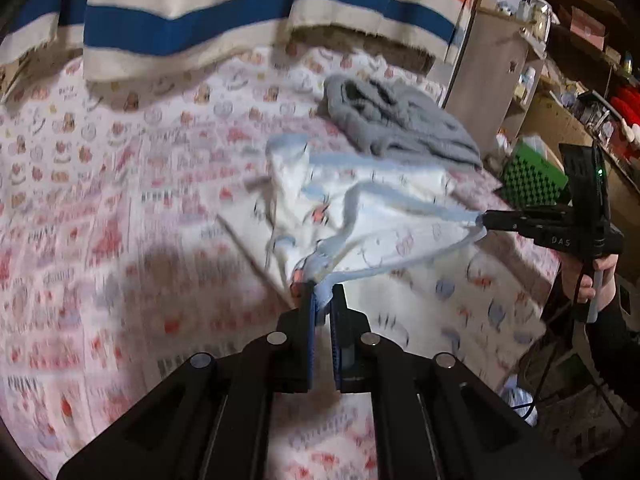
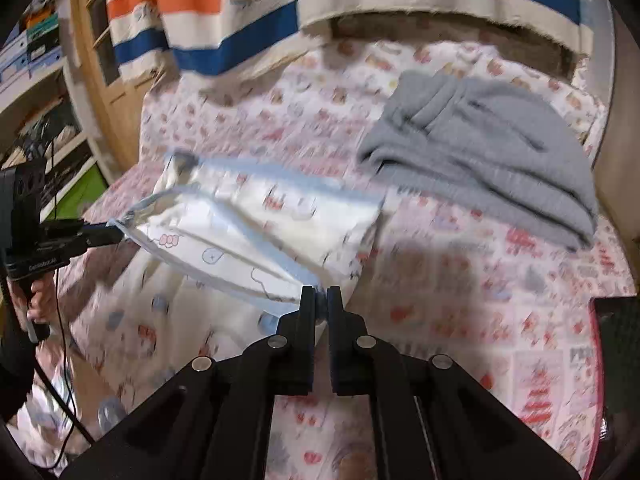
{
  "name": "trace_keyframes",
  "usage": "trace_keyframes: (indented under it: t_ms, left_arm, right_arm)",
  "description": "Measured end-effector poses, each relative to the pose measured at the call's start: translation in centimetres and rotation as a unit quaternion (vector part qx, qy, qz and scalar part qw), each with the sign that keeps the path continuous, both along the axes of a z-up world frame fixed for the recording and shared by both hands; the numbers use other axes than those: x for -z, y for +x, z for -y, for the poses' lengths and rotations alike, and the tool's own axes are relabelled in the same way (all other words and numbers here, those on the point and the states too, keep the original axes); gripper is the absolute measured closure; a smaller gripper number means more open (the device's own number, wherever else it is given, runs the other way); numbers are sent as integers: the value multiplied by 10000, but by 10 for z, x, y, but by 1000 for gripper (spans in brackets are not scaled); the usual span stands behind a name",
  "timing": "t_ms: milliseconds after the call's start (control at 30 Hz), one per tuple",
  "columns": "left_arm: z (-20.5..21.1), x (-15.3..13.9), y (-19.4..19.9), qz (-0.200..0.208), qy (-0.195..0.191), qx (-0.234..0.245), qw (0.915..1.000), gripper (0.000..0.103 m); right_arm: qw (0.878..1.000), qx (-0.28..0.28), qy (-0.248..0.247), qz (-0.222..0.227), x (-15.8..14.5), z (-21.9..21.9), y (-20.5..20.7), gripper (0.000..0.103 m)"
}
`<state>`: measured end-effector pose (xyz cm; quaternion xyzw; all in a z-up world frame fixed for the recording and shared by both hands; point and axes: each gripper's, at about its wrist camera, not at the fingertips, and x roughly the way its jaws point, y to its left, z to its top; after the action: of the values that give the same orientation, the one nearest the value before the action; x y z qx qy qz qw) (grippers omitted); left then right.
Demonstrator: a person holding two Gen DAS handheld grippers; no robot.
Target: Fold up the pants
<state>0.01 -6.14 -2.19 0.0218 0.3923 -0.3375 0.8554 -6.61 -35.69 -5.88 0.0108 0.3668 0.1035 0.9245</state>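
the left tool [image 1: 323, 294] is clenched on a bunched pale-blue hem of the pants [image 1: 360, 204], and the right tool [image 2: 321, 298] pinches another edge of the same garment. held at two points like this, the cloth hangs stretched between them just above the bed [image 1: 120, 200], near its front edge, probably so it can be spread flat before a fold. the pants are thin, limp white fabric with small cartoon prints and blue trim, sagging in soft creases. behind them, toward the bed's far right corner, lies a grey garment [image 2: 480, 152], thick and fuzzy, loosely heaped. the bed sheet is printed pink and red.
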Motion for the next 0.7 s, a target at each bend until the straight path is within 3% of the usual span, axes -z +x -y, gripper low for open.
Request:
trace_keyframes:
  t_ms: [33, 167, 300, 367, 433, 533, 633, 700]
  left_arm:
    - [-2, 3, -2, -55, 16, -10, 10000, 95]
    - [-10, 4, -5, -36, -29, -180, 9998, 72]
    - [-7, -10, -3, 185, -229, -315, 9991, 56]
    - [-2, -17, 0, 333, -243, -445, 9982, 48]
    - [0, -20, 4, 515, -168, -640, 9965, 45]
    - [9, -17, 13, 641, 372, -906, 9931, 43]
    - [18, -5, 19, 451, 665, -745, 9940, 43]
    - [23, 1, 18, 399, 769, -631, 9942, 43]
  right_arm:
    - [10000, 50, -15, -1, 3, 0, -3, 98]
    - [9993, 305, 206, 81, 4, 10, -8, 97]
    - [9977, 493, 396, 227, -2, 16, -5, 74]
    - [9977, 499, 385, 246, -3, 14, -3, 72]
    - [9987, 405, 246, 206, -3, 7, -3, 71]
    - [9994, 267, -197, 99, 3, -7, -2, 69]
    - [9963, 499, -698, -58, 11, -12, 5, 69]
    - [9970, 517, -571, -77, 12, -9, 7, 69]
